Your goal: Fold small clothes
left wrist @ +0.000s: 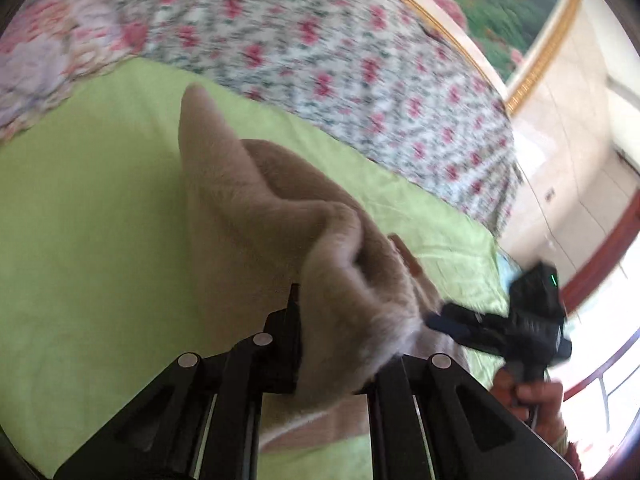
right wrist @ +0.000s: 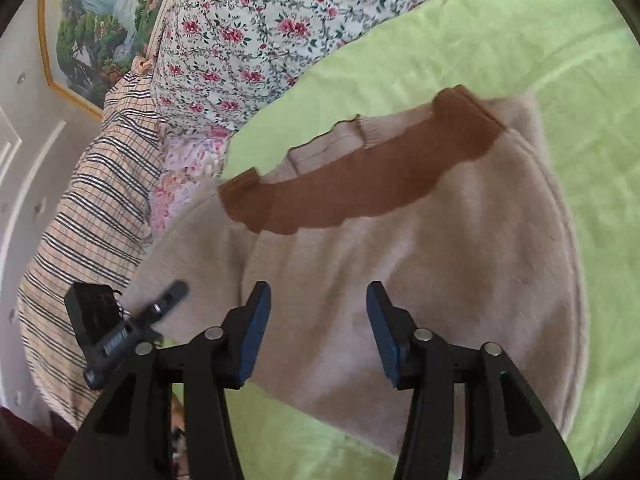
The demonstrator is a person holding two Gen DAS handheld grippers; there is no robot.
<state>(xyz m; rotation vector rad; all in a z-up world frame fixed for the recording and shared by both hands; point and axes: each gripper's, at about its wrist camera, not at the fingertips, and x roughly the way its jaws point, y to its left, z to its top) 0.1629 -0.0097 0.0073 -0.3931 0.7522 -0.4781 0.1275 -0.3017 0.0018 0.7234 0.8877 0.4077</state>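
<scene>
A small beige fuzzy sweater (right wrist: 420, 248) with a brown ribbed collar (right wrist: 360, 184) lies on a lime green sheet (right wrist: 520, 40). My left gripper (left wrist: 336, 344) is shut on a bunched edge of the sweater (left wrist: 280, 216) and holds it lifted off the sheet. My right gripper (right wrist: 318, 304) is open, its blue-padded fingers (right wrist: 256, 320) spread just above the sweater's body, holding nothing. The right gripper also shows in the left wrist view (left wrist: 432, 322), close to the lifted cloth. The left gripper shows at the lower left of the right wrist view (right wrist: 176, 292).
A floral quilt (left wrist: 320, 48) lies heaped behind the green sheet (left wrist: 80, 240). A striped plaid cloth (right wrist: 88, 216) lies at the bed's edge. A framed landscape picture (left wrist: 500, 12) hangs on the wall. A bright window (left wrist: 608, 360) is at the right.
</scene>
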